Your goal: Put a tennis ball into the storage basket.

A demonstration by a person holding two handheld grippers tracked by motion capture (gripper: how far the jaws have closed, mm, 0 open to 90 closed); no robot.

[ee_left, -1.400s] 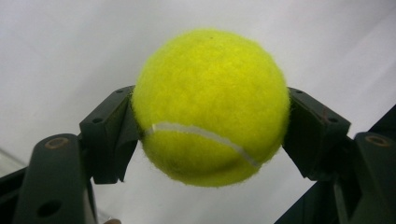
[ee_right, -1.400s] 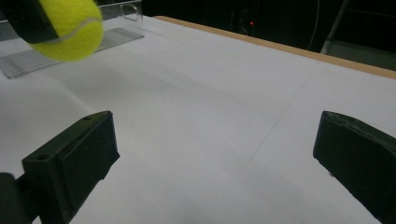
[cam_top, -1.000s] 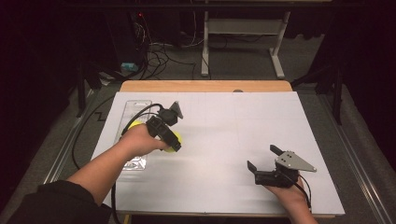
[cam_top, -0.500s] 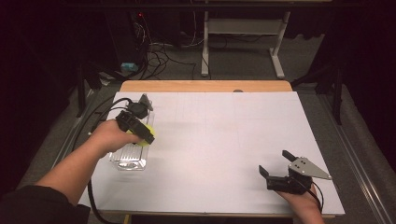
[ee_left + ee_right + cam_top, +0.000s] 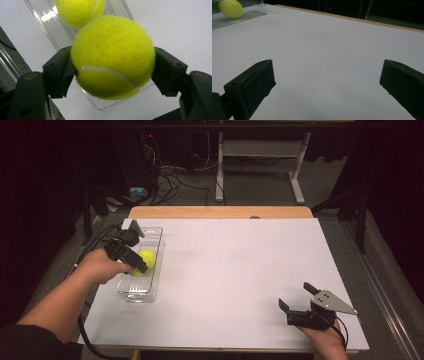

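One white table [image 5: 240,270] is seen from above, with a clear plastic tray [image 5: 150,292] lying near its left edge. Two tennis balls are seen there: one ball [image 5: 112,57] is clamped between the jaws of the left gripper [image 5: 131,262] just above the tray, and a second ball [image 5: 148,257] is seen inside it. Well apart, near the front right corner, the right gripper [image 5: 299,301] is held with its jaws wide apart and nothing between them.

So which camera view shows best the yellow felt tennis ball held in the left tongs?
The left gripper view: the held yellow felt tennis ball sits close and sharp there. The high view shows it small, half hidden.
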